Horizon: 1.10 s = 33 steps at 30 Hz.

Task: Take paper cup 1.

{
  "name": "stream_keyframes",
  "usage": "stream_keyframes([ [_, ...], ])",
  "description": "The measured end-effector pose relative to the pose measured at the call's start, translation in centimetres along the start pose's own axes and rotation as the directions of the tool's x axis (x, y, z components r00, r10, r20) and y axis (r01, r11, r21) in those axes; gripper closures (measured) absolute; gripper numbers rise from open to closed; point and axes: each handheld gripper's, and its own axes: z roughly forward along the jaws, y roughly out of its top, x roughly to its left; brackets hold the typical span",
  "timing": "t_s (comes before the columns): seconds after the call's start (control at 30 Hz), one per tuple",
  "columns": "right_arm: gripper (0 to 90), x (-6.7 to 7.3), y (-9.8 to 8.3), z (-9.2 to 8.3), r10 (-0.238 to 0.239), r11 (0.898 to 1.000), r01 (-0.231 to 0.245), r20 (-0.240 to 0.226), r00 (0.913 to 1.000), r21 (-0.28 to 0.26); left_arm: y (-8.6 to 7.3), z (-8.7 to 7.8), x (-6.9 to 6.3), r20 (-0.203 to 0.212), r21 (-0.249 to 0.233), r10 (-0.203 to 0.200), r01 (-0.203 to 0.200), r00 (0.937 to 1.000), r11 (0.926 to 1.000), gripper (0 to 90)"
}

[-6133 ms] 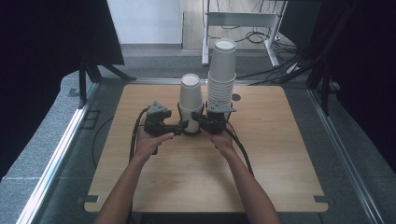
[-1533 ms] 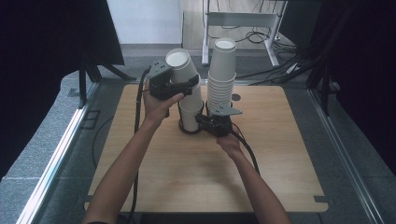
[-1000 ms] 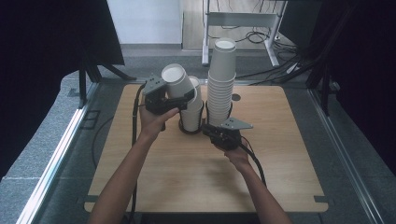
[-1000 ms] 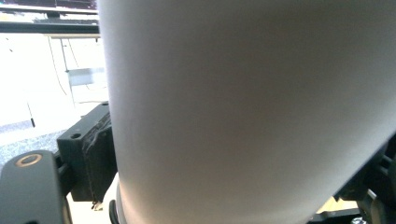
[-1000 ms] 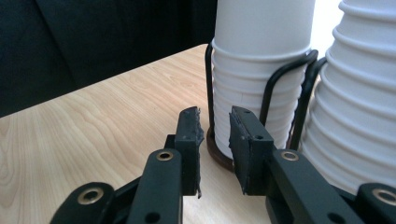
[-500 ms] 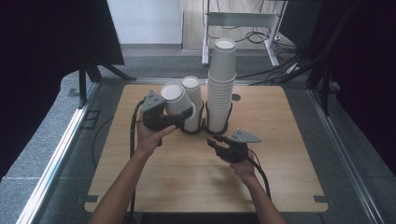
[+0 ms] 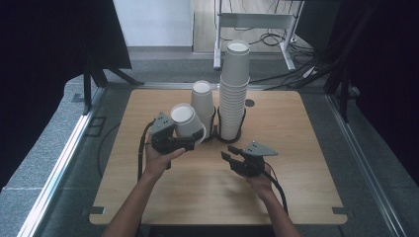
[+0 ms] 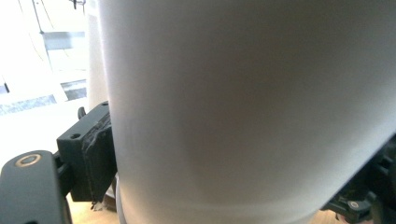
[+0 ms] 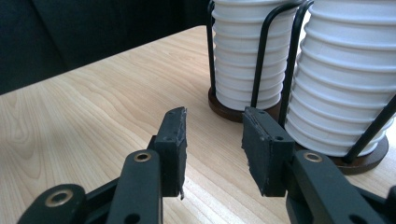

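1. In the high view the left gripper [image 7: 190, 142] was clamped on a single white paper cup [image 7: 186, 120], tilted with its open mouth toward the camera, just at 8 o'clock of the short cup stack [image 7: 203, 104].
2. The left gripper view gave what the high view could not — the cup wall [image 8: 247, 112] pressed close against the lens, with one black pad [image 8: 91, 149] at its 9 o'clock side bearing on it.
3. The right gripper [image 7: 233, 157] held nothing; its jaws had just been opening and stood apart over the bare wooden table [image 7: 296, 148], at 5 o'clock of the tall cup stack [image 7: 233, 94].
4. The right gripper view showed the ribbed rims of both stacks inside a black wire holder [image 9: 259, 56] on round brown bases — detail too small to read from above.
5. The left forearm came in from the bottom edge, hand curled under the gripper body; the right hand lay lower and nearer the person, gripper pointing toward 10 o'clock.
6. No writing or label was legible on the cups or grippers.
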Motion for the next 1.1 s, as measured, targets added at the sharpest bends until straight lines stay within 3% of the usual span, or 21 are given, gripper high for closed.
stream_keyframes([
  [0.4, 52.1, 0.5, -0.4, 0.1, -0.012, 1.0, 0.012, -0.017, 0.9998, 0.018, -3.1, 0.6, -0.7, 0.014, 0.049, 0.0, 0.0, 0.9999, 0.9988, 13.0],
  [0.53, 45.3, 0.6, -0.6, 0.0, -0.019, 0.999, 0.018, 0.005, 0.9998, 0.033, -4.2, 0.9, -0.8, 0.023, 0.065, -0.008, 0.006, 0.9997, 0.9978, 13.0],
  [0.67, 44.5, 0.5, -0.7, -0.1, -0.002, 0.999, 0.001, 0.015, 0.9999, 0.035, -4.6, 1.3, -0.9, 0.014, 0.085, 0.02, -0.021, 0.9997, 0.9962, 13.0],
  [1.1, 43.7, 1.0, -0.7, 0.1, -0.028, 0.999, 0.027, 0.01, 0.9996, 0.038, -6.6, 2.1, -1.6, -0.005, 0.152, 0.063, -0.062, 0.998, 0.9865, 13.0],
])
